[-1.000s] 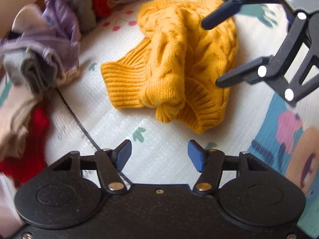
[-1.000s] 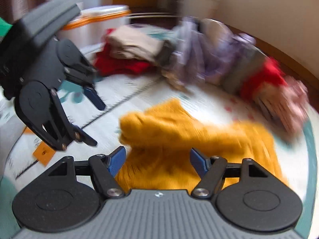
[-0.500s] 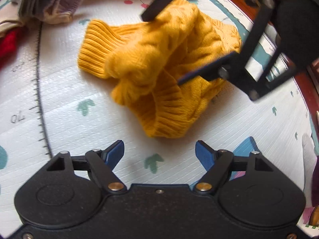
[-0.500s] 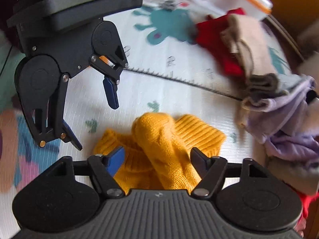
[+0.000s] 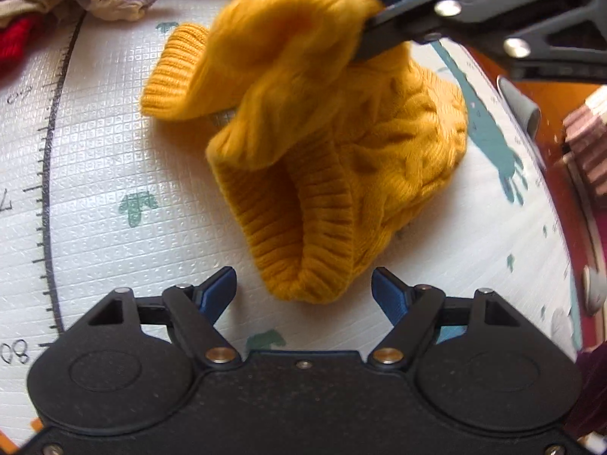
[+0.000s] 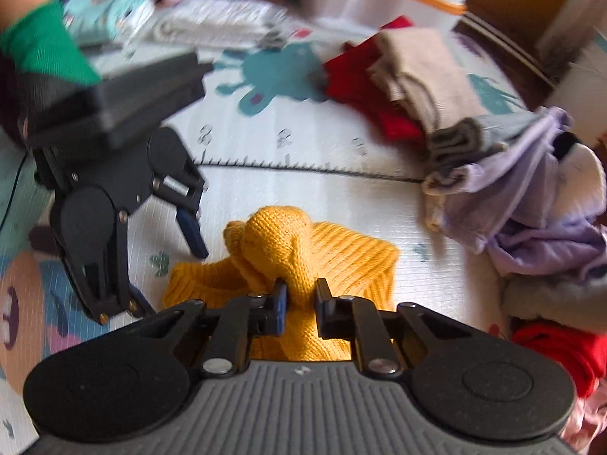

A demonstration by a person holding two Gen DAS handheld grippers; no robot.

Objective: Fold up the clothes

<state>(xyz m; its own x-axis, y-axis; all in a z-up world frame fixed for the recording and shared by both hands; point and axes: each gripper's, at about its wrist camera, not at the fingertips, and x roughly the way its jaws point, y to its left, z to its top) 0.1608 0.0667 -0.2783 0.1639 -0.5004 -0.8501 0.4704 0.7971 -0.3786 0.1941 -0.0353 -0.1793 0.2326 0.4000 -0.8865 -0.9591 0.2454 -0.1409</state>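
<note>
Right wrist view: right gripper (image 6: 299, 297) pinching a bunch of yellow sweater (image 6: 288, 242), lifting to shake it loose. Left gripper (image 5: 303, 292) spread wide by ribbed hem (image 5: 299, 261), empty, ready to catch.

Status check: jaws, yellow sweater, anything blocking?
Right gripper shut on yellow sweater, bunched fold lifted. Left gripper open, hovering at ribbed hem. Clothes pile beside it, apart; nothing blocking.
</note>
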